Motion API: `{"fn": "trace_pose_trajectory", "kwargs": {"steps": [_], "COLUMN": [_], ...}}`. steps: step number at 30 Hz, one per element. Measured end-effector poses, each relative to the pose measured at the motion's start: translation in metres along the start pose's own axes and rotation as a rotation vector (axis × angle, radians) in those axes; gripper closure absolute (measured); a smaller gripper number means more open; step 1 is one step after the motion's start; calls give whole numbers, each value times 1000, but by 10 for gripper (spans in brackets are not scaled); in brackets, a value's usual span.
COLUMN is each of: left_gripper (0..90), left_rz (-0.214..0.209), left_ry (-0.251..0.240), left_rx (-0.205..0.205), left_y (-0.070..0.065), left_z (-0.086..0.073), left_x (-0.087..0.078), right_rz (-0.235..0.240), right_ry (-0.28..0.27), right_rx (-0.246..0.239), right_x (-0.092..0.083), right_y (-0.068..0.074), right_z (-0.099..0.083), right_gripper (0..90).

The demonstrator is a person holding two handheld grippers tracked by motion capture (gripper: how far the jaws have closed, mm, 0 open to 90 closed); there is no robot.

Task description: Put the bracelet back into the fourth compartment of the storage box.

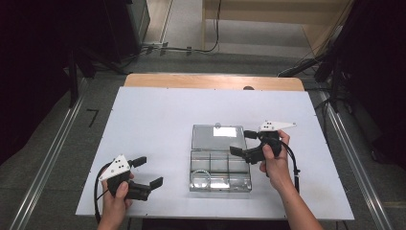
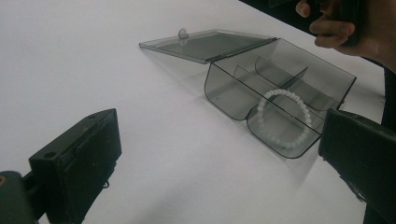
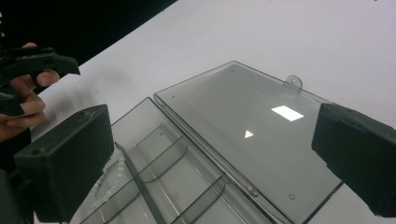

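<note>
High view: clear box (image 1: 220, 165) mid-bench, long axis crosswise, lid (image 1: 218, 137) flat at its far side; bracelet (image 1: 200, 178) in near-left compartment. Right tool (image 1: 242, 142) spread wide, empty, above the right edge; left tool (image 1: 148, 172) wide, empty, well apart.

The compartment box (image 1: 220, 171) sits on the counter (image 1: 153, 124), right of centre. Its lid (image 1: 218, 137) lies flat on the counter directly behind the box, joined along the box's rear edge. The bead bracelet (image 1: 200, 178) lies in the box's front-left compartment. The left tongs (image 1: 146, 171) stand well left of the box. The right tongs (image 1: 242, 142) are at the box's right rear corner, jaws over the lid's right edge.
</note>
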State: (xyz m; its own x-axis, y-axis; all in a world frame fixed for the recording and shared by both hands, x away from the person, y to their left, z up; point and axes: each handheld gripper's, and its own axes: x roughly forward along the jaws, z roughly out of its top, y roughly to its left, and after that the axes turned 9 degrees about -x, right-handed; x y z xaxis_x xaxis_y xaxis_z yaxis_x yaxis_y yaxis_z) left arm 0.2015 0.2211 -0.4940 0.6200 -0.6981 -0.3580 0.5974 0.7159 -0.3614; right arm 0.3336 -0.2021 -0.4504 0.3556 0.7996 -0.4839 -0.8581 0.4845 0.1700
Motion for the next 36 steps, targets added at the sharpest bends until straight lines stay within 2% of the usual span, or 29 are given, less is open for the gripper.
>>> {"fn": "trace_pose_trajectory", "kwargs": {"steps": [17, 22, 36], "left_gripper": [0, 0, 0], "left_rz": [-4, -9, -15], "left_ry": [1, 4, 2], "left_rx": [2, 14, 12], "left_y": [-2, -3, -6], "left_z": [0, 0, 0], "left_x": [1, 1, 4], "right_rz": [-2, -8, -20], "right_ry": [5, 8, 24], "right_rx": [48, 71, 124], "right_x": [6, 7, 15], "right_y": [-15, -21, -33], "right_z": [-9, -13, -24], "right_gripper": [0, 0, 0]}}
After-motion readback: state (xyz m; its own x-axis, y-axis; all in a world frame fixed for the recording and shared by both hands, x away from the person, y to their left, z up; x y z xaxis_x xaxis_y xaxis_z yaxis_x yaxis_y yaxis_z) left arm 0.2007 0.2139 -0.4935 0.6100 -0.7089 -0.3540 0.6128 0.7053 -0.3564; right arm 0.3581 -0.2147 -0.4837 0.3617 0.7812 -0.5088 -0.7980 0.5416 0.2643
